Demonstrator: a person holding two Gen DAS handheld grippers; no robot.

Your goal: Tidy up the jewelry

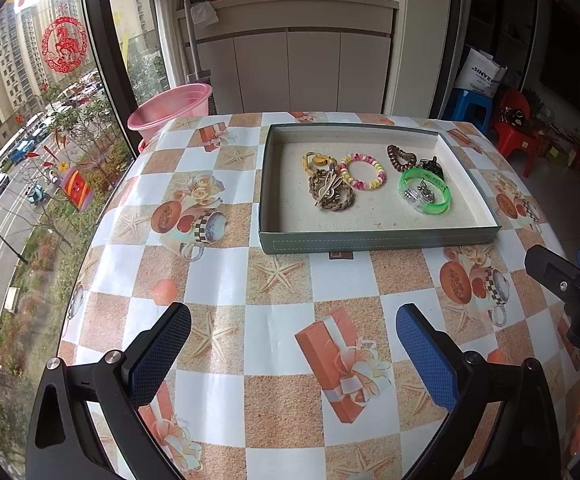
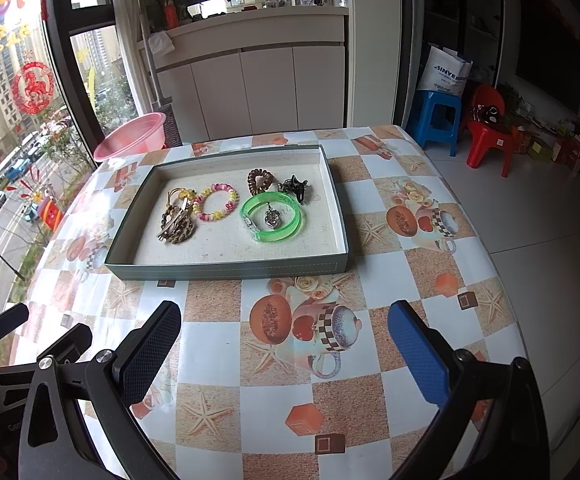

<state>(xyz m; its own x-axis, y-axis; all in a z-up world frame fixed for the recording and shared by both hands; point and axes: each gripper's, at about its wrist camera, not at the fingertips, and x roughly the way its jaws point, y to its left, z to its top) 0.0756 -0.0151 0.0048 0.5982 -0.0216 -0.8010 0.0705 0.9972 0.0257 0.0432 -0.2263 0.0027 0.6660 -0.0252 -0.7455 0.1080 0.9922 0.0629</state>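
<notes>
Both the left gripper [image 1: 292,354] and right gripper [image 2: 284,350] hover spread wide, holding nothing, above the tablecloth [image 2: 218,344]. The tray [image 2: 226,270] holds bracelets. A white bag [image 2: 446,72] reads "SINYE".

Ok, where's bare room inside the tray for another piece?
Free: the near strip of the tray along its front wall, and the left end beside the braided bracelet. Crowded: the middle and back, around the beaded bracelet and green bangle.

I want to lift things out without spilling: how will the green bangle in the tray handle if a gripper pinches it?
The green bangle looks like clear moulded plastic, so probably light and fairly stiff, perhaps springy. Its glossy surface may slip between the pads. A small metal pendant lies inside its ring; lifting straight up should leave it in the tray.
</notes>
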